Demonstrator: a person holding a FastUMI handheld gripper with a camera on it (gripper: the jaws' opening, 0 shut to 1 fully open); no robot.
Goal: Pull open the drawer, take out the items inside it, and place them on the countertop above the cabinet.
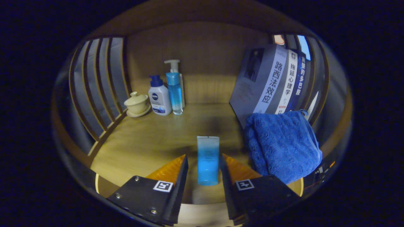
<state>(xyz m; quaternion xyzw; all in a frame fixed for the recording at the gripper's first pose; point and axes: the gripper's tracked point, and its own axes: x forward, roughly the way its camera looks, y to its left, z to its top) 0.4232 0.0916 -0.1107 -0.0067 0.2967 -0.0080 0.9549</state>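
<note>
Your wooden countertop spreads ahead, walled by slatted sides. Three upright grey and blue books lean at the far right, and a folded blue terry towel lies just in front of them, beside your right finger. At the far left stand a white pump bottle with a dark blue cap, a clear blue pump bottle touching it, and a small cream lidded cup on a saucer. Your gripper holds its fingers apart around a pale-blue squeeze tube standing between them; you cannot tell whether they press it.
</note>
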